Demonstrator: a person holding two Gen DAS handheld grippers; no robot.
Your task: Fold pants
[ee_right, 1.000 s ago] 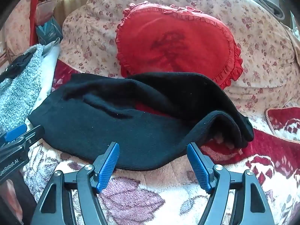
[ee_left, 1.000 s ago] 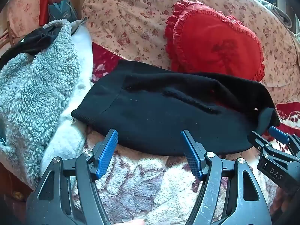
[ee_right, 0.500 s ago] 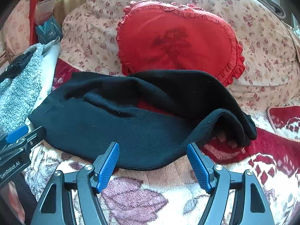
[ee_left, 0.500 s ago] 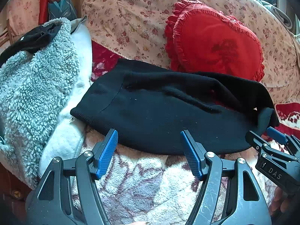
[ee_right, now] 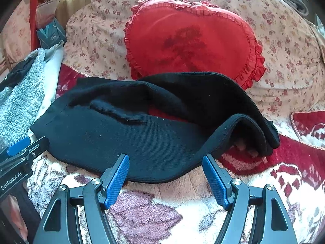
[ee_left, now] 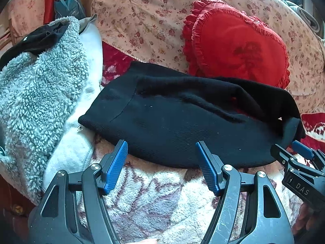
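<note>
Black knit pants (ee_left: pixel 178 126) lie folded across a fleecy floral blanket on a sofa, waistband end at the left, the right end curled up. They also show in the right wrist view (ee_right: pixel 142 134), where the right end arches open. My left gripper (ee_left: pixel 162 162) is open and empty just in front of the pants' near edge. My right gripper (ee_right: pixel 165 174) is open and empty, its fingertips at the near edge. The right gripper shows at the right edge of the left wrist view (ee_left: pixel 298 162); the left gripper shows at the left of the right wrist view (ee_right: pixel 20 152).
A red heart-shaped cushion (ee_right: pixel 191 40) leans on the floral sofa back (ee_left: pixel 142 16) behind the pants. A grey fleece garment (ee_left: pixel 40 93) is heaped at the left. The floral blanket (ee_right: pixel 162 209) covers the seat in front.
Both grippers have eased slightly closer to the pants' near edge. The pants' curled right end has risen a little. Both jaws stay open.
</note>
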